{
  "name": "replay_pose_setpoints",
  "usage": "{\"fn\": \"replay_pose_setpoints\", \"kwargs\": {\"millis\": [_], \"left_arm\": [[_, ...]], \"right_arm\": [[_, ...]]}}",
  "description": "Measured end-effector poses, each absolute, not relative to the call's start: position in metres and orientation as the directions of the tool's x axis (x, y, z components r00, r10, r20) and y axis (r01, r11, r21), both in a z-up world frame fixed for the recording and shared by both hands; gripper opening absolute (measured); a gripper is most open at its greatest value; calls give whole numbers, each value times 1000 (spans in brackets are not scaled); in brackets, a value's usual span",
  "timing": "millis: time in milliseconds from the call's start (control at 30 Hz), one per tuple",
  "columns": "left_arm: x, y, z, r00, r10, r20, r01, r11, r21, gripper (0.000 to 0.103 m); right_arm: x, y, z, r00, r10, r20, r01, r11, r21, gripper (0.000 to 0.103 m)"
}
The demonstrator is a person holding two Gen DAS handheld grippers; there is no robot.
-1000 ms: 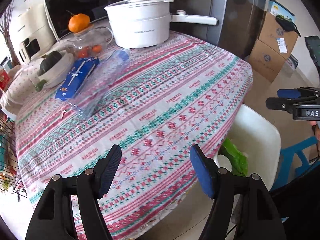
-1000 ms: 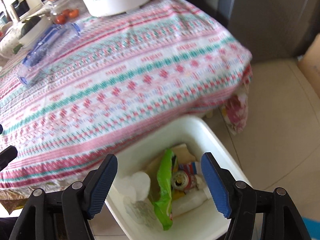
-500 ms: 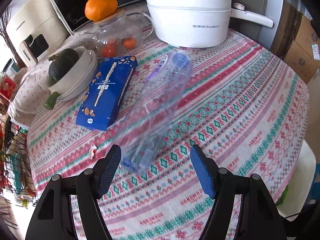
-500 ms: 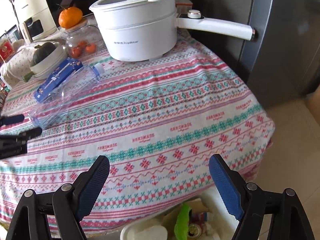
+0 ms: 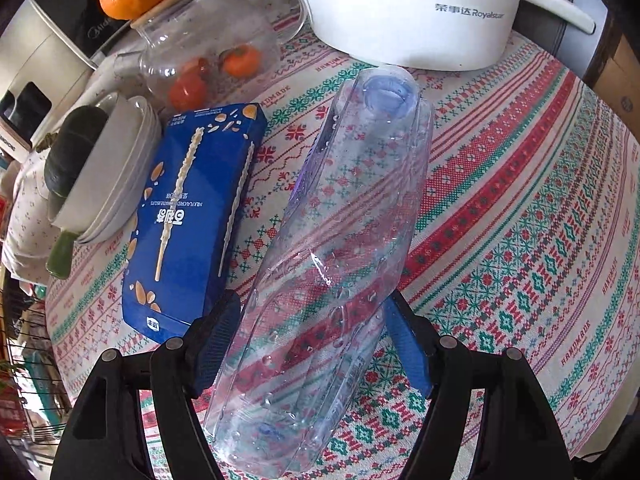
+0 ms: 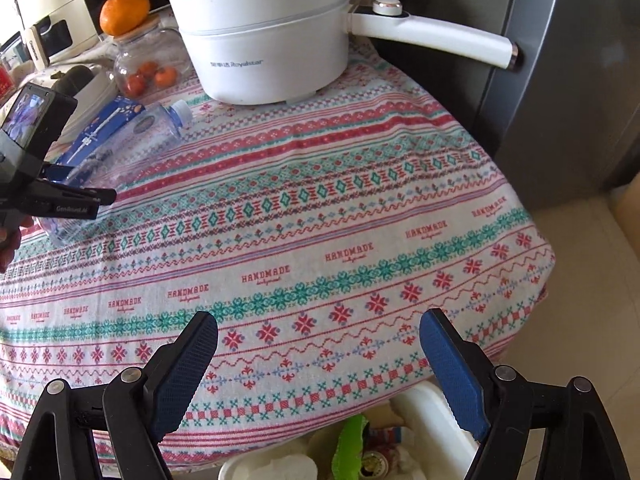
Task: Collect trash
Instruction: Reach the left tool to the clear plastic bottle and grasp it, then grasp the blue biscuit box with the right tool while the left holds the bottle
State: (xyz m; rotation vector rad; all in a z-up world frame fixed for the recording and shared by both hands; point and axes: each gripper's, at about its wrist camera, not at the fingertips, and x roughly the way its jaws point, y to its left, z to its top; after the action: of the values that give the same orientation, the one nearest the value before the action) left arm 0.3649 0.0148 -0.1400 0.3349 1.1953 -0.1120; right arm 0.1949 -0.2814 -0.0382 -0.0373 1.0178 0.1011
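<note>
A clear empty plastic bottle (image 5: pixel 340 248) with a blue cap lies on the patterned tablecloth (image 5: pixel 520 208), cap pointing away. My left gripper (image 5: pixel 312 340) straddles its lower half, jaws open, pads (image 5: pixel 214 340) beside its sides. A blue snack box (image 5: pixel 192 216) lies just left of the bottle. The right wrist view shows the bottle (image 6: pixel 120 148), the box (image 6: pixel 100 124) and the left gripper (image 6: pixel 76 196) at the left. My right gripper (image 6: pixel 320 364) is open and empty above the table's near edge, over a white bin (image 6: pixel 436 408) holding trash.
A white electric pot (image 5: pixel 408 8) with a long handle stands at the back. A glass jar (image 5: pixel 208 60) with small fruit and an orange on top, and stacked bowls (image 5: pixel 104 168), sit at the left. A grey fridge (image 6: pixel 560 60) stands right.
My left gripper moved forward and down until its open jaws straddle the bottle. My right gripper rose slightly from the bin and now faces the table.
</note>
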Motion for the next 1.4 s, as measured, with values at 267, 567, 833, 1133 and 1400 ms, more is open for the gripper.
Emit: {"fn": "replay_pose_setpoints", "kwargs": {"millis": [267,567,833,1133,1400], "left_arm": [[339,31,-138,352,27,-935,165,982,90,74],[248,45,-137,197,-114,-974,109,990,-94,73],[222,41,-137,133,-130,-983,168,980,-106,75],[221,44,-130,220,-180,-959,108,981,-159,66],[161,122,-55,493,-248,-834,-11,956,-292,65]], "right_arm": [[197,-291,-44,497,47,-866,-74,997,12,86],[197,-274,-40,490,103,-866,-61,995,84,86],[179,-246,-34,492,153,-857,-121,987,107,86],[172,-227,-47,464,125,-877,-160,986,56,86],[188,-205,-59,418,176,-891,-147,981,125,87]]}}
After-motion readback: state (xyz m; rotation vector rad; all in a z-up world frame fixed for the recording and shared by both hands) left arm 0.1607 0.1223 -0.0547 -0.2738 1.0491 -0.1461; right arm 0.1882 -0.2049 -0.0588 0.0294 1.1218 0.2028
